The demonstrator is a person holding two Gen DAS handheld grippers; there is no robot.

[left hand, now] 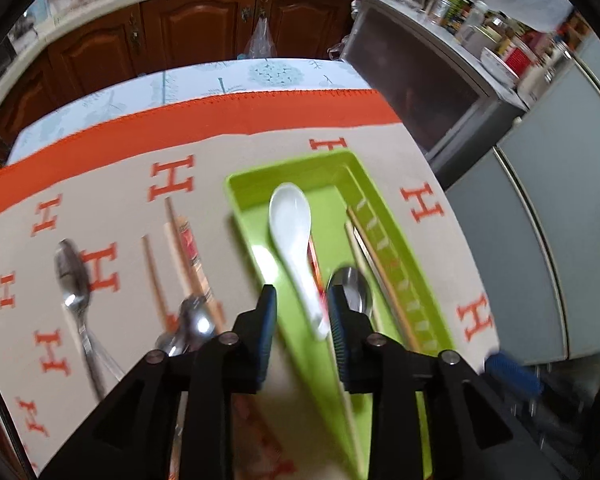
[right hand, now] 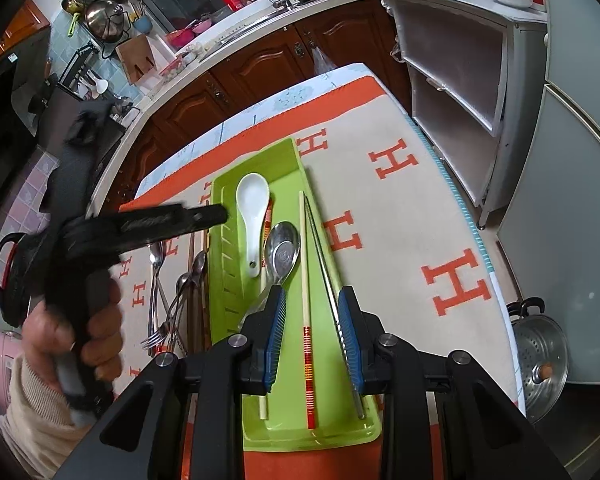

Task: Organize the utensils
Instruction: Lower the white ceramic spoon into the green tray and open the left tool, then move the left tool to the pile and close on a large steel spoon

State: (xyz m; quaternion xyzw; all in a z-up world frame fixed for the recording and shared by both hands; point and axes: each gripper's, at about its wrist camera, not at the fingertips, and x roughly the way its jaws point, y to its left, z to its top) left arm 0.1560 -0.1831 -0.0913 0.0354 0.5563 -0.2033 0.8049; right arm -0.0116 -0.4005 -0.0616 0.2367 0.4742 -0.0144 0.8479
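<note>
A green utensil tray (left hand: 240, 192) (right hand: 256, 160) lies on the table cloth. In it are a white ceramic spoon (left hand: 290, 220) (right hand: 252, 208), a metal spoon (left hand: 354, 290) (right hand: 284, 252) and chopsticks (right hand: 305, 280). My left gripper (left hand: 302, 308) is open and empty above the tray's near end; it also shows in the right wrist view (right hand: 216, 214). My right gripper (right hand: 312, 320) is open and empty, over the chopsticks. Left of the tray lie metal spoons (left hand: 72, 276), a fork (right hand: 156, 336) and loose chopsticks (left hand: 180, 240).
The beige cloth with orange H marks (right hand: 400, 216) covers the table. A wooden cabinet (left hand: 204, 24) and a grey shelf unit (right hand: 452, 92) stand beyond it. A steel steamer pot (right hand: 540, 356) sits low at the right.
</note>
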